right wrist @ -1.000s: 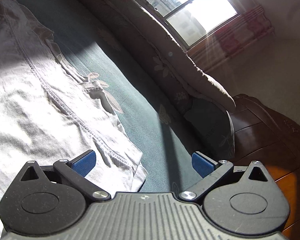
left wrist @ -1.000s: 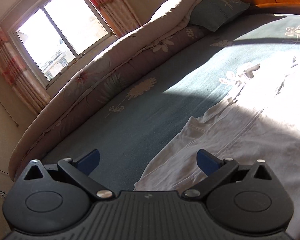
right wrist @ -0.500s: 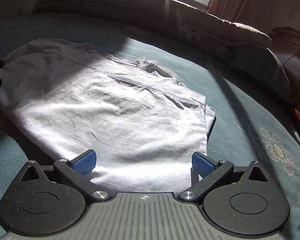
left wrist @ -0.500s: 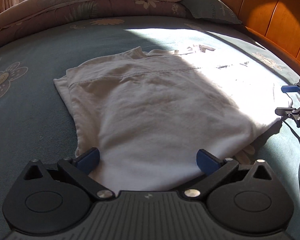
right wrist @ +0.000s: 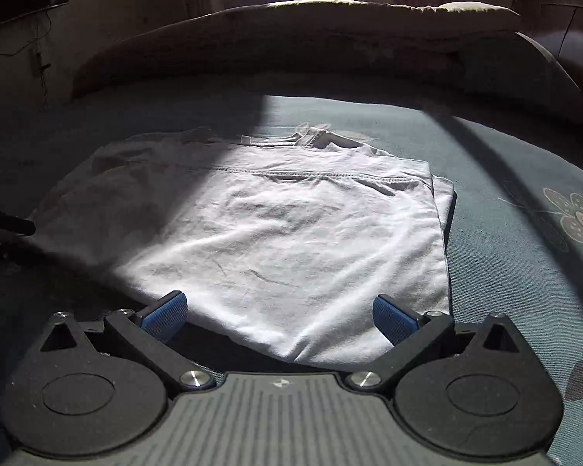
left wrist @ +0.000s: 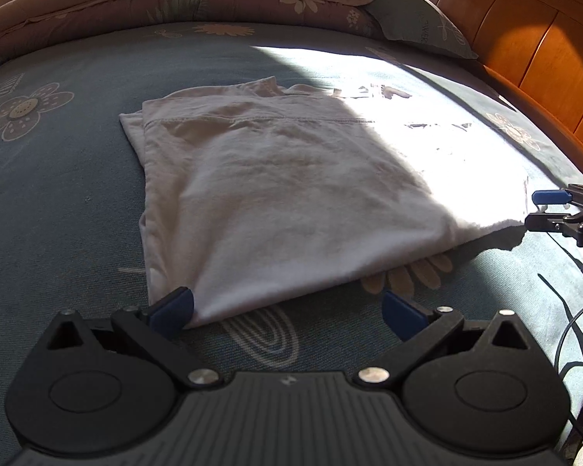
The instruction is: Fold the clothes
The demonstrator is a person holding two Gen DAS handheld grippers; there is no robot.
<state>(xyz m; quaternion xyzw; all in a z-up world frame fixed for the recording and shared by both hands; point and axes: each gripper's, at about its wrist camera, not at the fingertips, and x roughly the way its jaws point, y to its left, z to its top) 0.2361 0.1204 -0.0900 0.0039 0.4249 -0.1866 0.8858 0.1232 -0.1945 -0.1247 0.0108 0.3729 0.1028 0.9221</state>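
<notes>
Right wrist: shirt [right wrist: 276,240] corner between spread jaws.

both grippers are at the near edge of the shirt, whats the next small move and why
Probably close both on the near corners: the left gripper and right gripper are open at the white t-shirt's near edge, gripping nothing, with one fold left.

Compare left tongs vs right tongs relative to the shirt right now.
Left tongs meet only a near corner of the white shirt; right tongs straddle its near edge, cloth between the pads. Left sits in shadow, right by sunlit fabric. Both are open, holding nothing, over the bedspread.
</notes>
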